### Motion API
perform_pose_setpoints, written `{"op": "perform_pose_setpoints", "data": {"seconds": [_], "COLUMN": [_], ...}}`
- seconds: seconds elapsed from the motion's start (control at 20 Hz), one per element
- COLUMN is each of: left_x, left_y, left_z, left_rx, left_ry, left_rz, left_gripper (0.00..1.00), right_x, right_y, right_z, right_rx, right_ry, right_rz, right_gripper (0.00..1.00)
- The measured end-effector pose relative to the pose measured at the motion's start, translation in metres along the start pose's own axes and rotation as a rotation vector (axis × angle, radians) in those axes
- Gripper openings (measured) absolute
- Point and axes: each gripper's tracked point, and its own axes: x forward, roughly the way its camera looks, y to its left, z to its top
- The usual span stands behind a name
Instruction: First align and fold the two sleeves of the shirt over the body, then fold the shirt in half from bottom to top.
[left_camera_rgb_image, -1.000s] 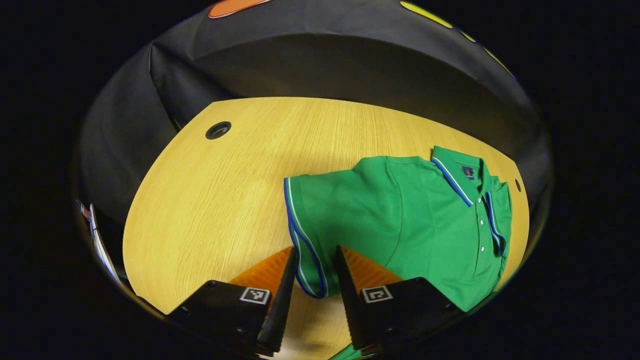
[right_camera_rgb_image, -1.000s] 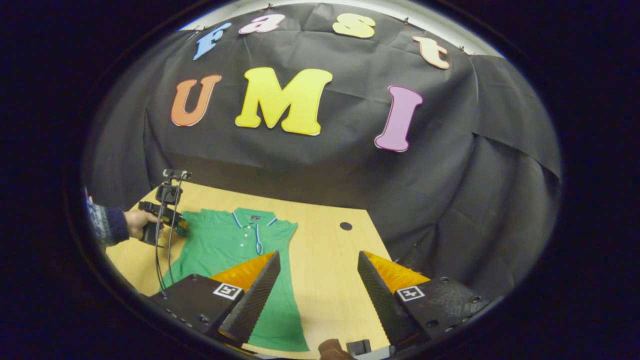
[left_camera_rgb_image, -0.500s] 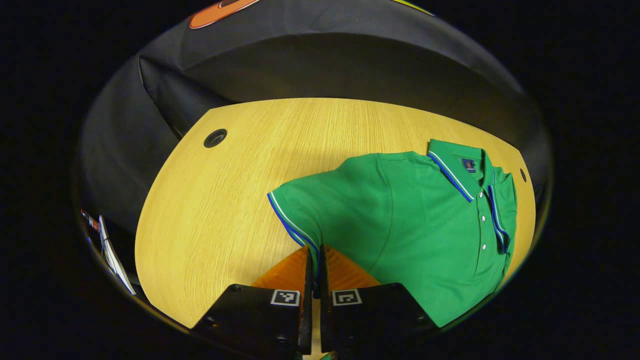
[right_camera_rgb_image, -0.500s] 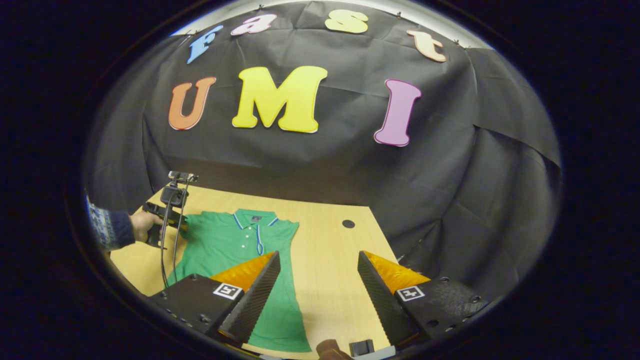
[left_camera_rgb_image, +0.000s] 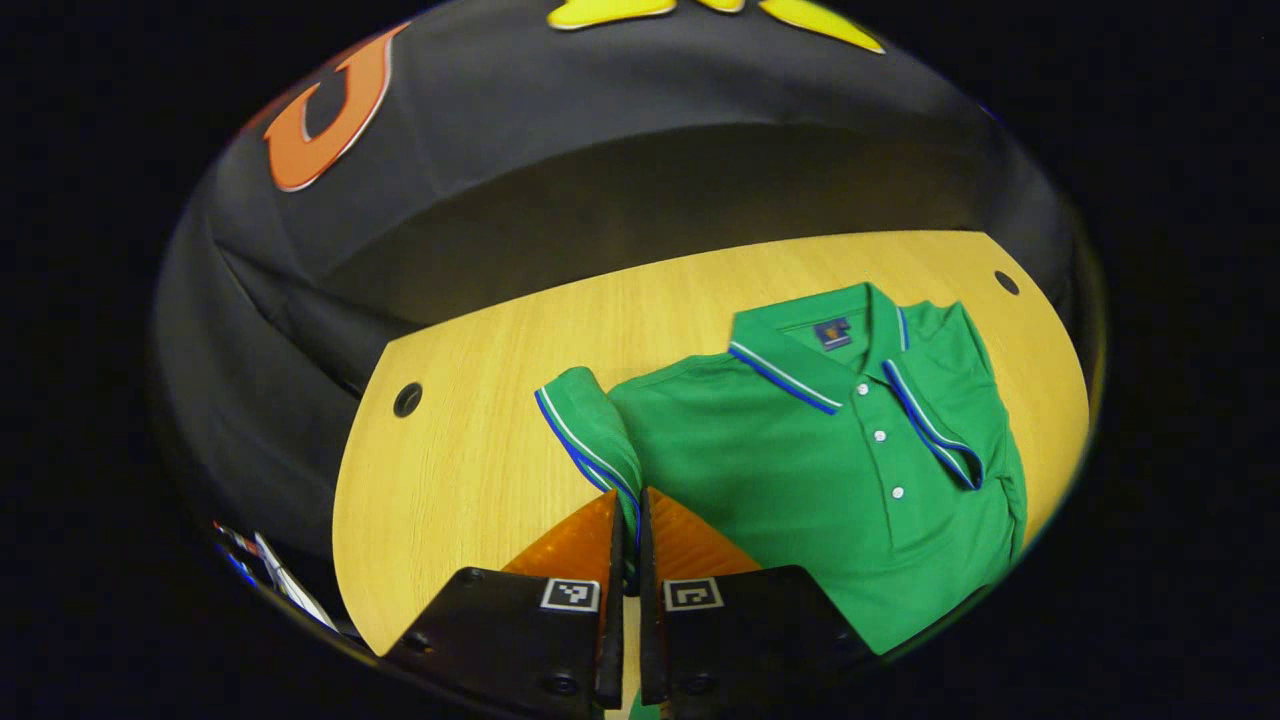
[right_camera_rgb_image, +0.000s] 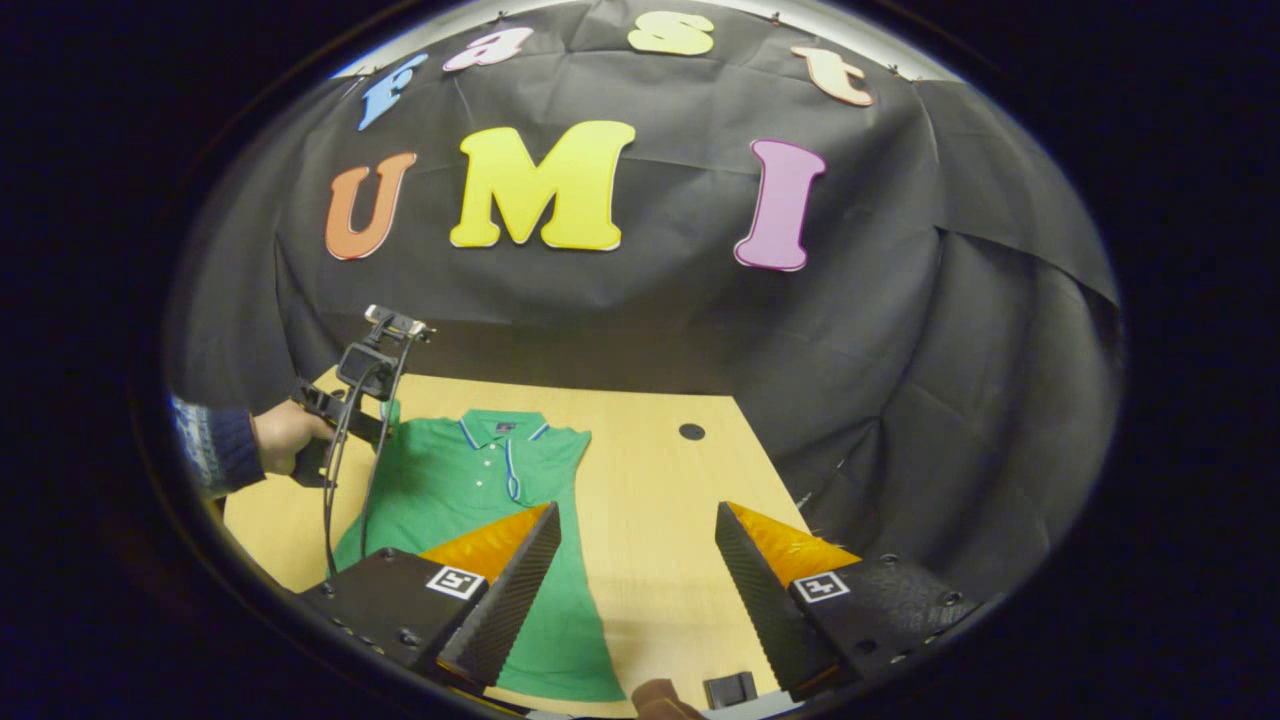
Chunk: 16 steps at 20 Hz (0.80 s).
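Green polo shirt (left_camera_rgb_image: 840, 490) lies flat on the wooden bench (left_camera_rgb_image: 470, 450), collar toward the far wall. Left hand-held gripper (left_camera_rgb_image: 628, 540) has its 2 fingers clamped together on the striped cuff of 1 sleeve (left_camera_rgb_image: 590, 430), which is raised off the bench. Right hand-held gripper (right_camera_rgb_image: 637, 570) hovers with fingers spread apart, near the shirt's right edge.

Recording booth: black cloth wall (right_camera_rgb_image: 900, 330), wooden table (right_camera_rgb_image: 660, 540).
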Motion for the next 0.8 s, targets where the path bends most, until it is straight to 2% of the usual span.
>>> {"op": "perform_pose_setpoints", "data": {"seconds": [0.2, 0.3, 0.35, 0.5, 0.55, 0.6, 0.8], "left_x": [-0.002, -0.005, -0.009, -0.027, -0.036, -0.045, -0.091], "left_y": [-0.048, -0.070, -0.075, -0.092, -0.092, -0.089, -0.073], "left_z": [0.003, 0.000, 0.000, 0.015, 0.019, 0.023, 0.042], "left_rx": [0.091, 0.100, 0.093, 0.068, 0.060, 0.050, -0.010], "left_ry": [0.013, 0.039, 0.049, -0.003, -0.022, -0.044, -0.167], "left_rz": [-0.019, -0.059, -0.055, -0.100, -0.102, -0.094, -0.089], "left_gripper": [0.10, 0.13, 0.14, 0.91, 1.00, 0.97, 0.97], "right_x": [0.005, 0.007, 0.007, 0.014, 0.018, 0.021, 0.034], "right_y": [-0.016, -0.024, -0.028, -0.037, -0.038, -0.038, -0.033], "right_z": [-0.008, -0.011, -0.010, -0.011, -0.011, -0.010, -0.005], "right_rx": [0.032, 0.039, 0.044, 0.071, 0.078, 0.082, 0.078], "right_ry": [0.010, 0.013, 0.013, 0.016, 0.019, 0.021, 0.021], "right_rz": [-0.011, -0.014, -0.013, -0.006, 0.000, 0.008, 0.043], "right_gripper": [0.98, 0.96, 0.98, 0.96, 0.96, 0.96, 0.97]}}
